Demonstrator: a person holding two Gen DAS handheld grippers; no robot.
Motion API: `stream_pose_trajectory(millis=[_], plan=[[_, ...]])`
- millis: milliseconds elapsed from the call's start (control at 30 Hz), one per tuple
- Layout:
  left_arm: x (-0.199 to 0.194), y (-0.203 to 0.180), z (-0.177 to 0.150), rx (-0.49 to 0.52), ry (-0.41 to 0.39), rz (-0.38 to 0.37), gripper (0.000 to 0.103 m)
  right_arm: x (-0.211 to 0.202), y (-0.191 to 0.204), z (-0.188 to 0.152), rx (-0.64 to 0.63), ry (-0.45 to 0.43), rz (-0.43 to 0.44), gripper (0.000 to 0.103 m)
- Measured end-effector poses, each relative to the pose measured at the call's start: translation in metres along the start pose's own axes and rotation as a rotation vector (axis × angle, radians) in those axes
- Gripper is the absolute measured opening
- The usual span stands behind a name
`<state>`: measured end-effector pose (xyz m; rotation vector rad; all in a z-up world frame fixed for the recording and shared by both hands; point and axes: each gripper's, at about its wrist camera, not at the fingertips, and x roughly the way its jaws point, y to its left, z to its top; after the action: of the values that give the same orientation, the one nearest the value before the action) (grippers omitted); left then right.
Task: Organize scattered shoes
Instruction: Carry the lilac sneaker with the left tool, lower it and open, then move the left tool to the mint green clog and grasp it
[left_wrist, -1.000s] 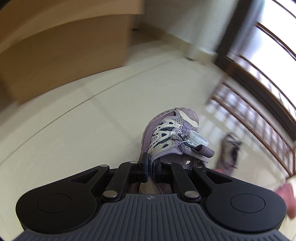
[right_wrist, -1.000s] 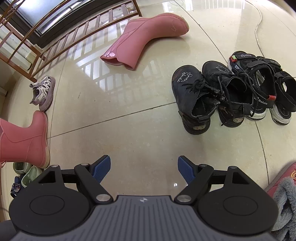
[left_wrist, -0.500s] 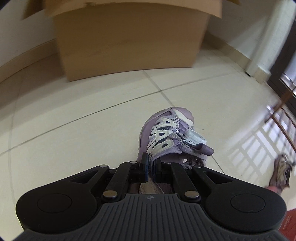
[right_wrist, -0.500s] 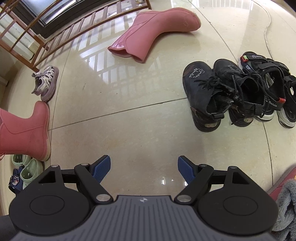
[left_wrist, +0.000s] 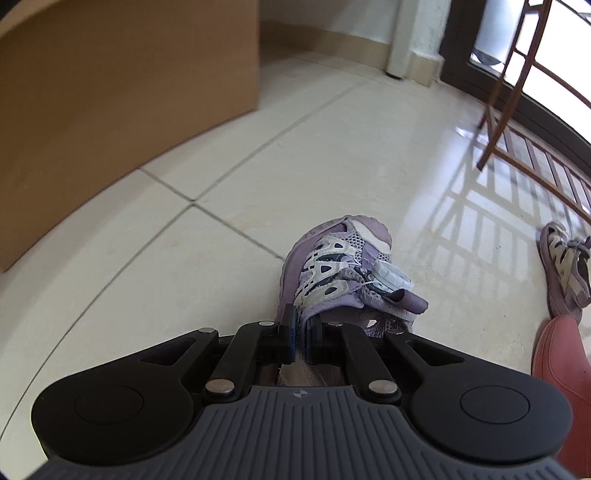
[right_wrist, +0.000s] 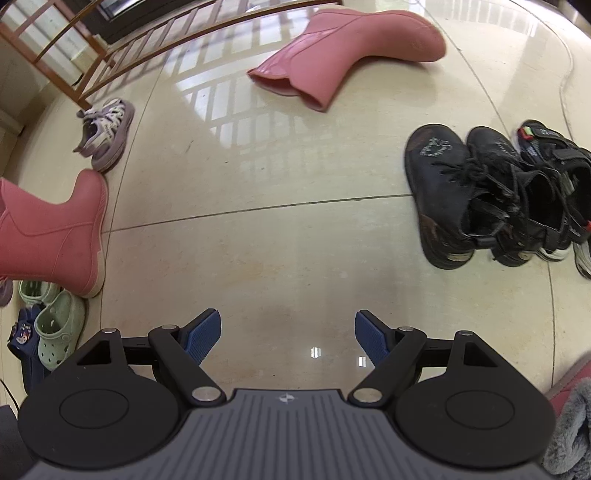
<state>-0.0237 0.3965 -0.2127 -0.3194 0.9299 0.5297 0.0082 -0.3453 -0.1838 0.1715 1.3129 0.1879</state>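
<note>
Pinching a purple sneaker (left_wrist: 334, 269) by its heel edge, the left gripper (left_wrist: 300, 334) holds it toe-forward over the tile floor (left_wrist: 155, 266). Right gripper (right_wrist: 288, 334) is spread wide with nothing in it. Farther off, the matching sneaker (right_wrist: 107, 131) sits beside an upright pink boot (right_wrist: 55, 229).

- Ahead of the open right gripper (right_wrist: 288, 338): bare tile floor (right_wrist: 280, 229).
- Left of its jaws: upright pink boot (right_wrist: 55, 229), green clogs (right_wrist: 55, 325).
- Right: black shoes (right_wrist: 480, 192).
- Far ahead: fallen pink boot (right_wrist: 343, 48).
</note>
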Motion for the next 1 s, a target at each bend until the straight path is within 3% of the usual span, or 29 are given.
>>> stream_pose_trajectory(millis=[200, 367, 467, 533, 667, 1000], plan=[[0.031, -0.008, 0.003, 0.031, 0.028, 0.030, 0.006, 0.002, 0.007, 0.002, -0.014, 0.006, 0.000, 0.085], [0.043, -0.004, 0.007, -0.023, 0.062, 0.045, 0.009, 0.004, 0.008, 0.002, -0.017, 0.014, 0.002, 0.085], [0.034, -0.001, 0.009, -0.051, 0.036, 0.027, 0.019, 0.004, 0.008, 0.002, -0.020, 0.013, 0.005, 0.085], [0.023, 0.000, 0.008, -0.085, 0.018, 0.014, 0.038, 0.003, 0.007, 0.002, -0.015, 0.012, 0.005, 0.085], [0.000, -0.003, -0.001, -0.132, 0.001, -0.035, 0.041, 0.003, 0.003, 0.002, -0.003, 0.011, 0.006, 0.085], [-0.035, -0.047, -0.046, -0.162, 0.086, -0.129, 0.042, 0.001, -0.004, 0.001, 0.019, 0.003, 0.011, 0.085]])
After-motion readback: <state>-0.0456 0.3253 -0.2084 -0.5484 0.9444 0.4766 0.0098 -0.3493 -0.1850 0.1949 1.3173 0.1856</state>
